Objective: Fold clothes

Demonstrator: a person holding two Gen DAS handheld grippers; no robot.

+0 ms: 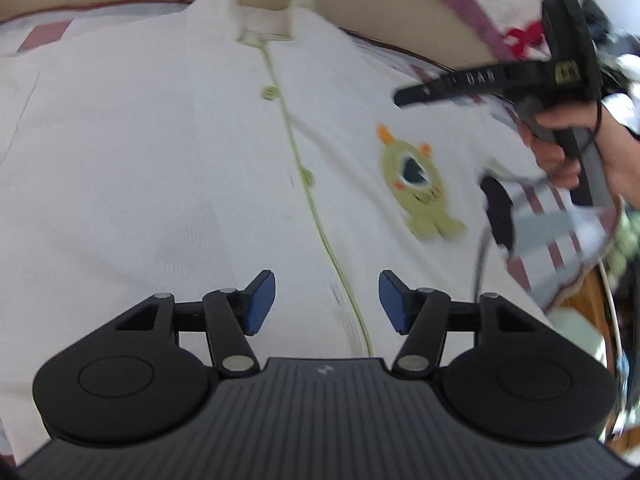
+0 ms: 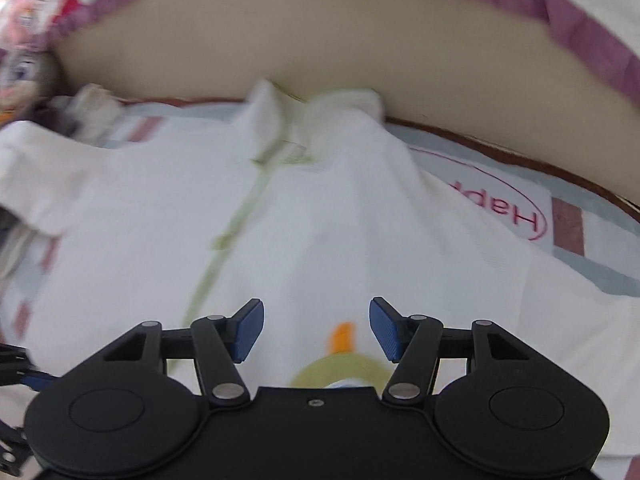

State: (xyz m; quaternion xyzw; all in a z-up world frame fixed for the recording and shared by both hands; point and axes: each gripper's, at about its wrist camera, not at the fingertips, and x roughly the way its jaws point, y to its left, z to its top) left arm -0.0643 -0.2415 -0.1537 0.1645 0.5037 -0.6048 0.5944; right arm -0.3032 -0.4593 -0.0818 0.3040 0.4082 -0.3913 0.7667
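A white button-up shirt [image 1: 168,152] lies spread flat on the bed, collar away from me, with a green placket line and green buttons down the front. A green monster patch [image 1: 418,188] sits on its chest. My left gripper [image 1: 326,300] is open and empty, hovering over the shirt's lower front near the placket. My right gripper [image 2: 316,328] is open and empty above the patch [image 2: 340,364]; in the left wrist view it shows as a dark tool in a hand at the upper right [image 1: 404,98]. The shirt [image 2: 320,216] fills the right wrist view too.
The bed cover [image 2: 568,232] is striped grey and maroon with a "Happy" print at the right. A beige headboard [image 2: 320,40] with purple trim runs behind the collar. A plush toy [image 2: 20,64] sits at the far left. The bed's right edge [image 1: 580,280] drops off.
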